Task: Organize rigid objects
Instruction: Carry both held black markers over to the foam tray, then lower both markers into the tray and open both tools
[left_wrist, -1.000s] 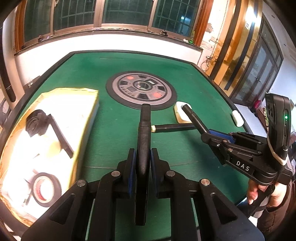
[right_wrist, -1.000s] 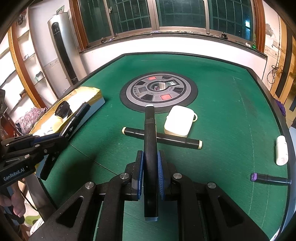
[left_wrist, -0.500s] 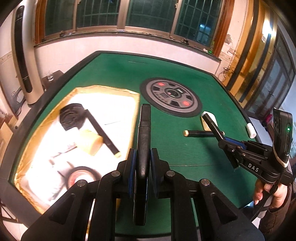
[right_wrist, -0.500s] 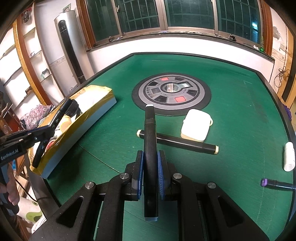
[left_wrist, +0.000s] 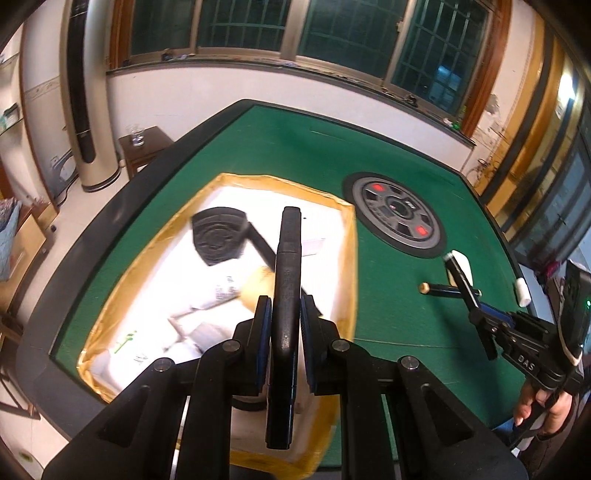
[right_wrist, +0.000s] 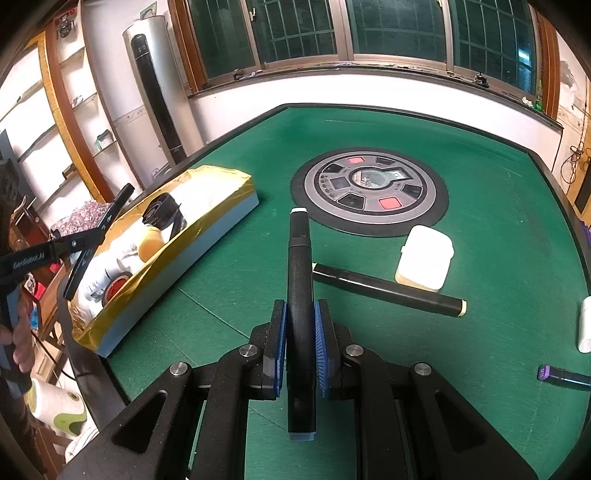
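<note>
My left gripper (left_wrist: 284, 317) is shut on a black marker (left_wrist: 289, 254) and hangs over the white box with a gold-taped rim (left_wrist: 351, 258). My right gripper (right_wrist: 300, 328) is shut on a second black marker (right_wrist: 300, 254) with a white tip, above the green felt to the right of the box (right_wrist: 221, 225). A third black marker (right_wrist: 388, 290) lies flat on the felt beside a white case (right_wrist: 424, 258). In the left wrist view the right gripper (left_wrist: 476, 310) shows at the right edge with its marker pointing up and away.
The box holds a black round tool with a handle (left_wrist: 218, 236), a yellow cylinder (right_wrist: 151, 245), a tape roll (right_wrist: 116, 288) and white packets. A round console (right_wrist: 369, 192) sits in the table's middle. A small white bottle (right_wrist: 585, 325) and a purple-capped pen (right_wrist: 563, 376) lie at the right.
My left gripper has swung left with its marker, from over the felt to over the box. My right gripper has drifted a little to the left, still holding its marker.
</note>
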